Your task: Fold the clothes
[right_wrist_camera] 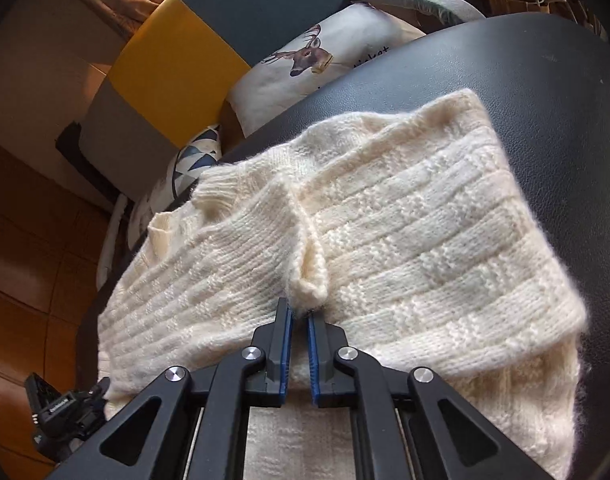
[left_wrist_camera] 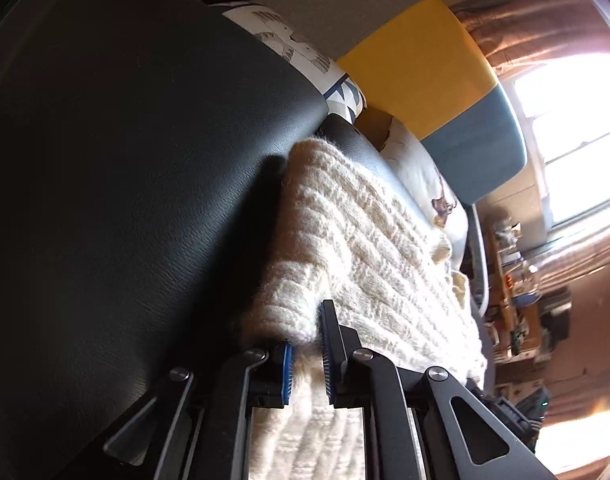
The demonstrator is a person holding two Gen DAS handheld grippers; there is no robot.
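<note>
A white sweater (right_wrist_camera: 385, 248) is laid folded on a black seat (right_wrist_camera: 545, 100).

A fold at the near edge is pinched by the right gripper (right_wrist_camera: 299, 316). A thick side edge is pinched by the left gripper (left_wrist_camera: 305, 344). Bare seat is seen past the sweater's far and side edges. Pillows (right_wrist_camera: 325, 68) are stacked behind the seat.

My cream sweater (right_wrist_camera: 385, 248) is showing a knit of ribbed bands and checker blocks, lying on the black leather surface (right_wrist_camera: 545, 100). At eleven o'clock the chair back (right_wrist_camera: 209, 32) is showing grey, mustard-yellow and slate-blue panels. At twelve a white cushion (right_wrist_camera: 325, 80) is wearing a brown deer print. Blue pads are lining my black tongs (right_wrist_camera: 299, 320).
</note>
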